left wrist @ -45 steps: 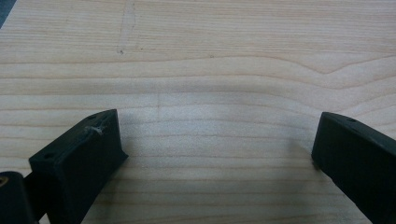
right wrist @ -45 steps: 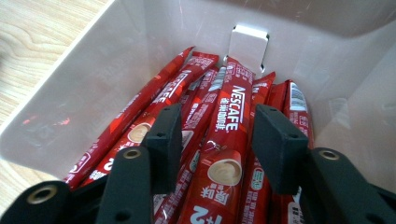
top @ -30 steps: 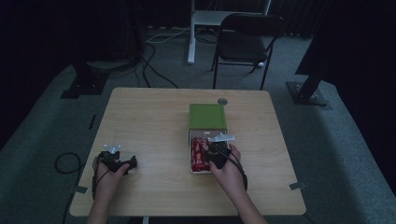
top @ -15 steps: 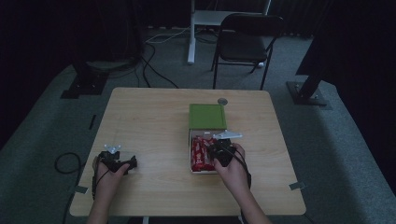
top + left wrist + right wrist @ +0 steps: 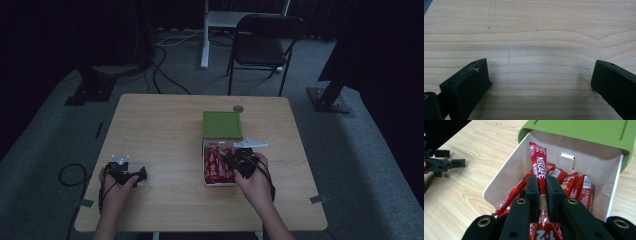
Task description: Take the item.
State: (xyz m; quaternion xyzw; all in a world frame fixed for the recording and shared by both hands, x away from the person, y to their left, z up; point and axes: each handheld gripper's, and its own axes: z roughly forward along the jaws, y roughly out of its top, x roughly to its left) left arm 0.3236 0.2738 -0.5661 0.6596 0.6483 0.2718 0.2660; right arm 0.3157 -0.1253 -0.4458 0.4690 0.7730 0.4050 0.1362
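Right gripper view: jaws clamp one red sachet (image 5: 538, 160) above the sachet-filled white drawer (image 5: 506, 173).

Black folding chair (image 5: 267, 42) and floor cables (image 5: 165, 75) beyond the table (image 5: 160, 130).

Your high view is dim, the room behind nearly black, only the table (image 5: 165, 130) catching pale light. Both gripper views are brighter and softly lit: wood grain sharp, faint shadows by your jaws, glossy glare on the red sachets (image 5: 574, 187).
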